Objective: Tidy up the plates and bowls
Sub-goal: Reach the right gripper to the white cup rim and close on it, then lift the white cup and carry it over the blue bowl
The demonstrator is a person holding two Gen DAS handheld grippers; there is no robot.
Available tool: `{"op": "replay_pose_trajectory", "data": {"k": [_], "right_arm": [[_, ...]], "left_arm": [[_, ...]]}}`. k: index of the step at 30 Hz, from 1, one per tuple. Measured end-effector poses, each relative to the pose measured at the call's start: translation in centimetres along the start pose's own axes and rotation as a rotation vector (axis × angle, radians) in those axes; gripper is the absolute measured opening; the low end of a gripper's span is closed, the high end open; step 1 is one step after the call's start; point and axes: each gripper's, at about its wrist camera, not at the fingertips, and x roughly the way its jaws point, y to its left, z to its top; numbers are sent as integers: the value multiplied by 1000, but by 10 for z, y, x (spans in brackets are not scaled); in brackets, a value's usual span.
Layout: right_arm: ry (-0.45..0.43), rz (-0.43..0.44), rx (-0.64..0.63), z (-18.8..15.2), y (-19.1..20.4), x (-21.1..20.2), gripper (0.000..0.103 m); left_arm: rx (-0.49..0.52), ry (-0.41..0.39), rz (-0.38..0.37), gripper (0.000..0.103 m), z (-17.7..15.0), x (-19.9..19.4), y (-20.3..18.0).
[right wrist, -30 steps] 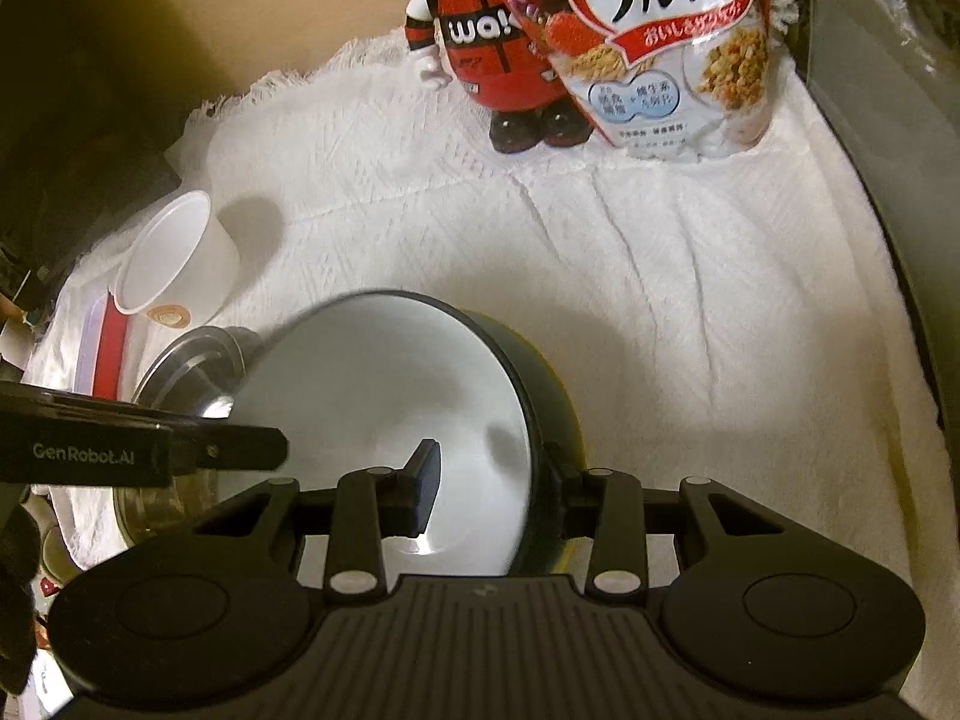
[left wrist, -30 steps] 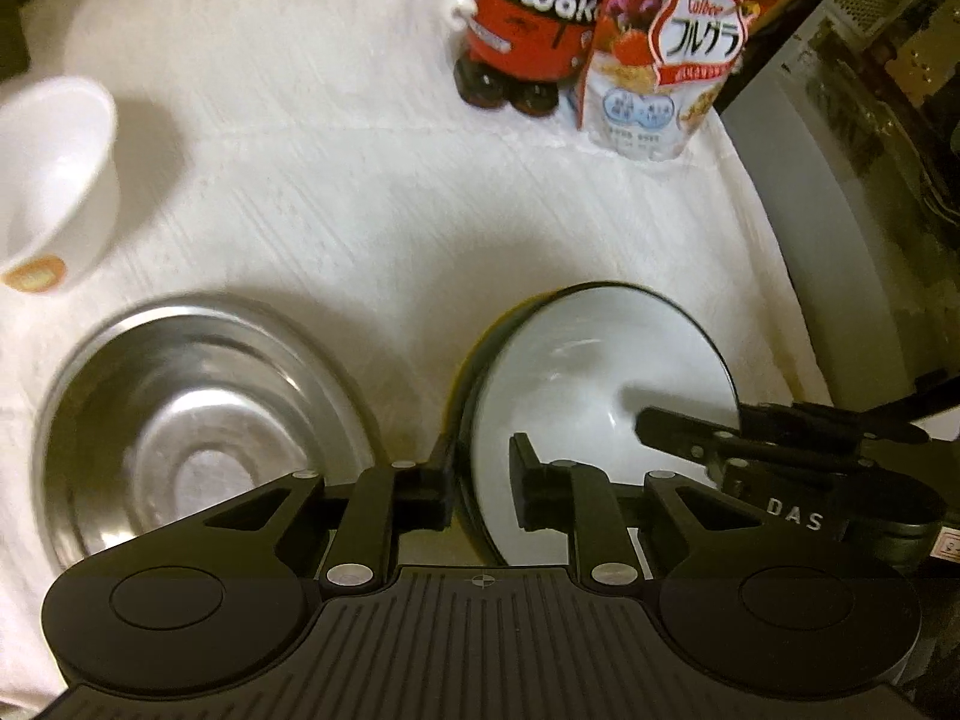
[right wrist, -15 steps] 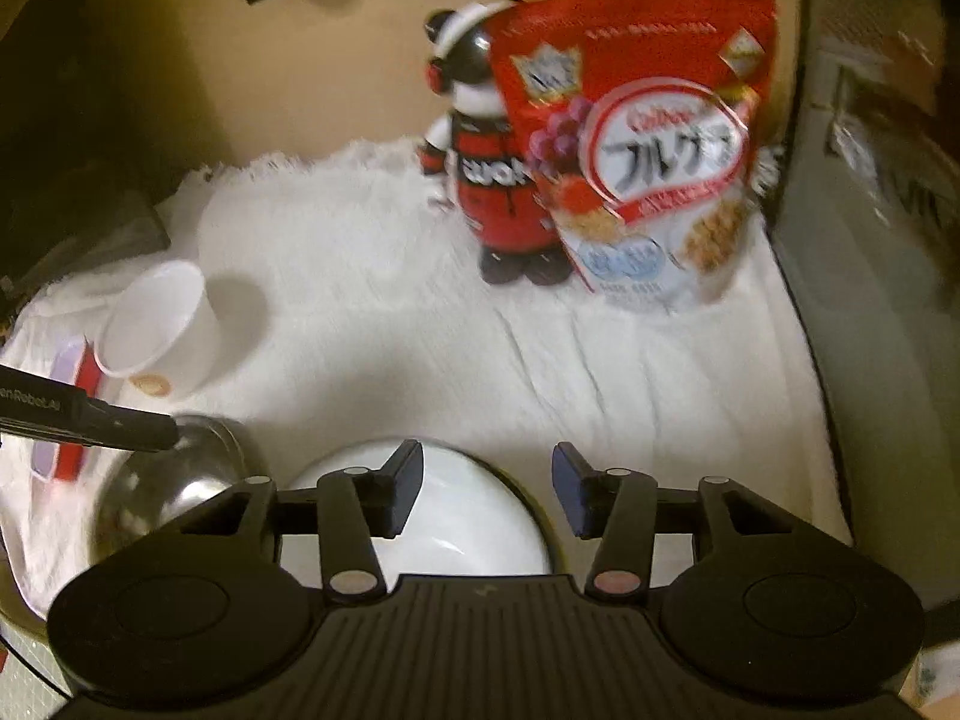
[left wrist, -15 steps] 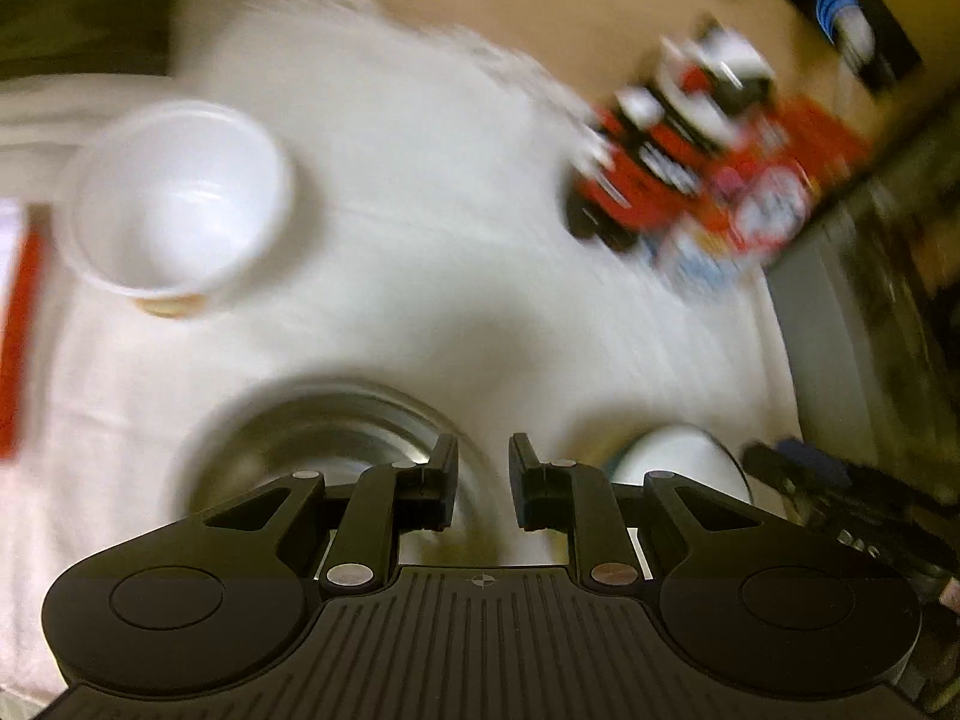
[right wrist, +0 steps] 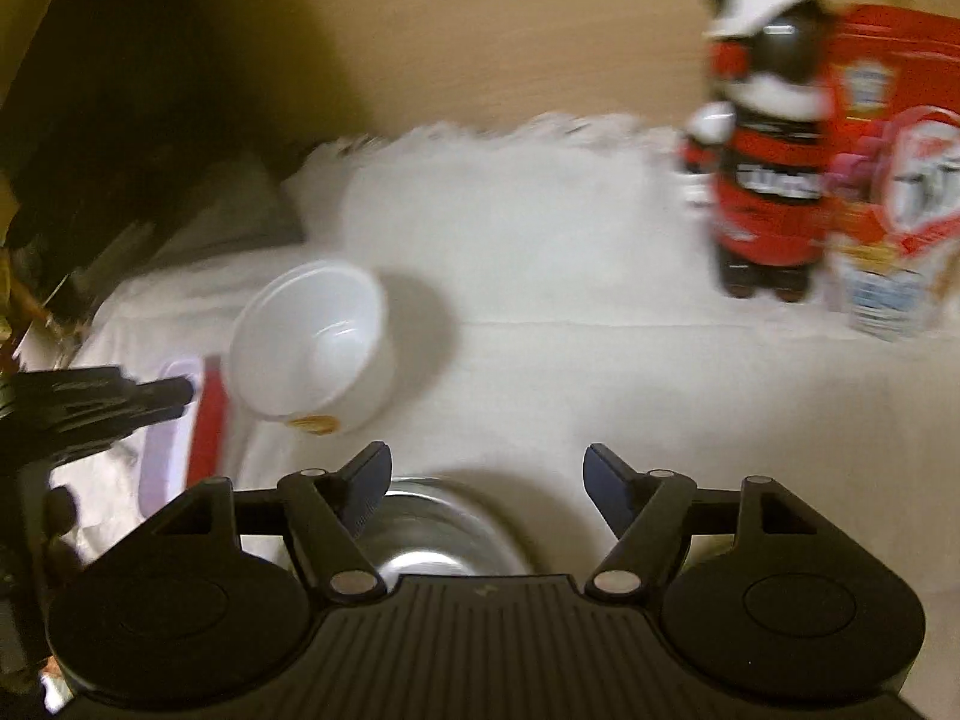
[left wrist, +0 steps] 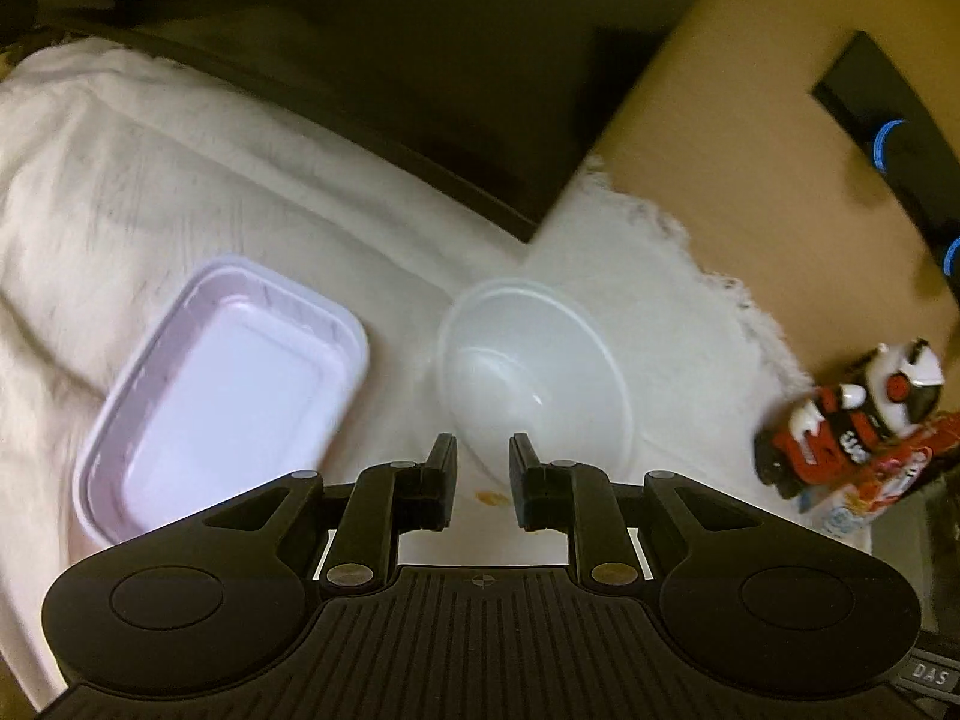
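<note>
A white plastic bowl point(left wrist: 534, 372) point(right wrist: 312, 342) with an orange mark on its side stands on the white cloth. My left gripper point(left wrist: 483, 462) hovers close in front of it, jaws nearly together with nothing gripped. In the right wrist view that left gripper point(right wrist: 150, 402) sits left of the bowl, apart from it, over a white rectangular tray point(left wrist: 228, 396). My right gripper point(right wrist: 486, 468) is empty and its jaws are opening. It hangs above a steel bowl point(right wrist: 444, 534), most of which its body hides. The dark-rimmed bowl is out of view.
A red strip point(right wrist: 207, 426) lies along the tray's edge. A red and black toy figure point(right wrist: 768, 180) point(left wrist: 852, 432) and a red cereal bag point(right wrist: 900, 210) stand at the back right. The cloth point(right wrist: 540, 276) ends at a tan wall point(right wrist: 480, 30); dark clutter fills the left.
Both grippers let go of the dark-rimmed bowl. My left gripper swung left to the white bowl and tray. My right gripper opened wide and shifted left over the steel bowl.
</note>
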Motion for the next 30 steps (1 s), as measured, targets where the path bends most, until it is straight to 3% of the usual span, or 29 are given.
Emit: {"op": "replay_pose_trajectory", "data": {"k": [8, 14, 16, 19, 21, 24, 30], "right_arm": [[35, -36, 0, 44, 59, 65, 70], [55, -91, -13, 59, 79, 120, 69], [88, -95, -8, 58, 79, 137, 64], [167, -69, 18, 55, 77, 164, 41], [230, -26, 41, 52, 74, 179, 35], [249, -23, 34, 48, 76, 184, 30], [167, -20, 16, 52, 74, 150, 30]], "left_arm": [[66, 6, 4, 21, 38, 37, 15], [151, 67, 28, 21, 47, 71, 7], [160, 82, 18, 21, 47, 76, 7], [171, 100, 8, 21, 47, 86, 6], [175, 110, 6, 21, 48, 90, 5], [183, 119, 3, 22, 47, 90, 2], [216, 82, -29, 22, 48, 67, -21]]}}
